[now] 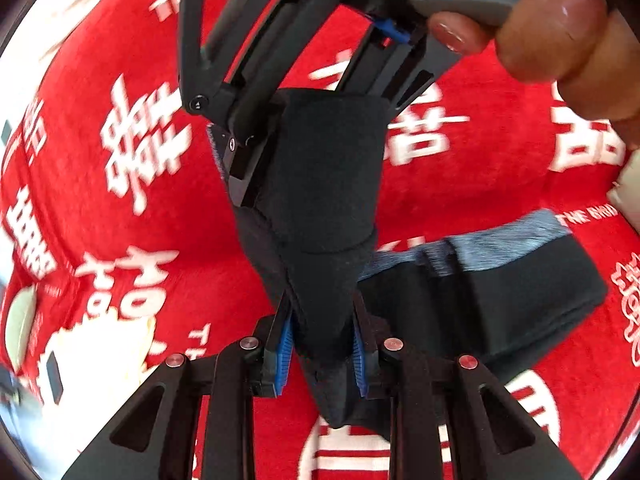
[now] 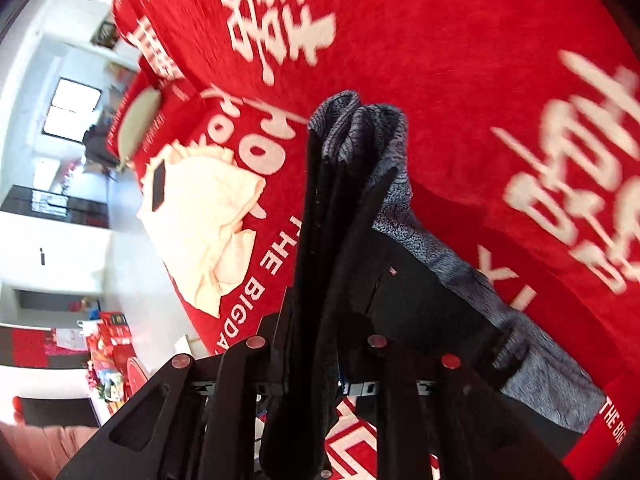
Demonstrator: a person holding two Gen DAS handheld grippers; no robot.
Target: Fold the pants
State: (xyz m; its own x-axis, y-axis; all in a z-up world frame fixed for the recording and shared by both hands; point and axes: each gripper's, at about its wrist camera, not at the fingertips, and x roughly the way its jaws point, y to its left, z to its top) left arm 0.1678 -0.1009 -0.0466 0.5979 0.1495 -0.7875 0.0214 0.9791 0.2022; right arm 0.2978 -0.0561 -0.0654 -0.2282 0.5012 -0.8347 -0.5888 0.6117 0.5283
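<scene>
Above red blanket [image 1: 100,240], tongs [image 1: 320,348] (both) clamp pants [image 1: 320,208].

I see the pants [image 1: 320,208], black with a heathered grey-blue waistband, bunched into a thick fold running down the middle of the left wrist view. The rest trails to the lower right. In the right wrist view the waistband [image 2: 360,128] bunches at centre.

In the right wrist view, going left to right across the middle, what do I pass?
Room wall with window → cream cloth lying on the red blanket → right gripper, jaws shut on the dark pants → the pants' grey waistband → bare red blanket with white lettering.
</scene>
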